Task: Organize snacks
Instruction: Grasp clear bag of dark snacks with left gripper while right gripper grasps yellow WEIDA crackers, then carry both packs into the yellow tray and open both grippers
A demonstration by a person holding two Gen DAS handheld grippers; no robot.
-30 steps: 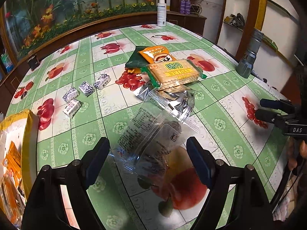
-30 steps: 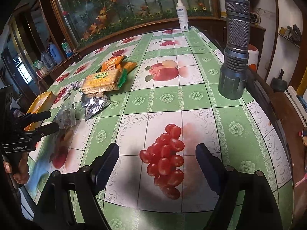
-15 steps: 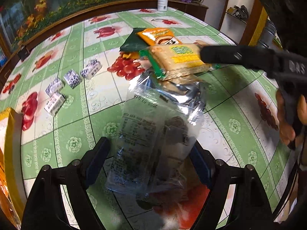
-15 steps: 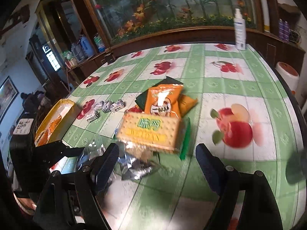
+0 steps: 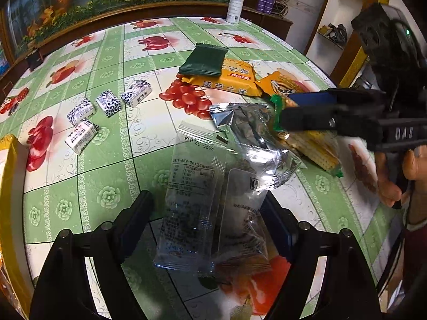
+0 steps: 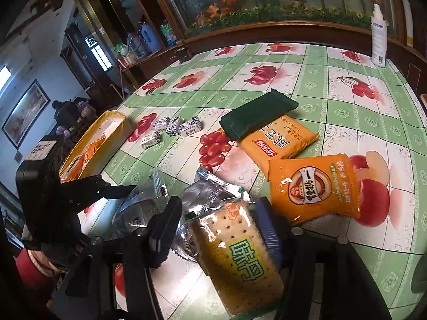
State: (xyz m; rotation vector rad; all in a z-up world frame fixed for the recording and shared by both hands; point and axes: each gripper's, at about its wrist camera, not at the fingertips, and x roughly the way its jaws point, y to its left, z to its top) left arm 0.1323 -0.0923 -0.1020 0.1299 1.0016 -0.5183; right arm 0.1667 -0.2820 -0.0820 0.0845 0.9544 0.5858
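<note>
My left gripper (image 5: 208, 221) stands open, straddling two clear packets (image 5: 192, 200) that lie flat on the table; its pads do not touch them. A crumpled silver packet (image 5: 256, 138) lies just beyond. My right gripper (image 6: 218, 226) reaches in from the right, and its jaws are closing on the green-edged cracker pack (image 6: 237, 256). That cracker pack (image 5: 315, 144) runs lengthwise between the pads, which meet its long sides. The silver packet (image 6: 210, 194) sits at the right gripper's left finger.
Beyond lie an orange packet with a round logo (image 6: 312, 186), an orange biscuit pack (image 6: 277, 141), a dark green packet (image 6: 256, 117) and several small black-and-white candies (image 5: 106, 104). A yellow tray (image 6: 93, 138) holding snacks sits at the left edge. A spray bottle (image 5: 234, 0) stands at the far edge.
The right gripper swung from the table's right side to the pile and narrowed around the cracker pack. That pack and the logo packet slid off the biscuit pack. The left gripper crept closer over the clear packets.
</note>
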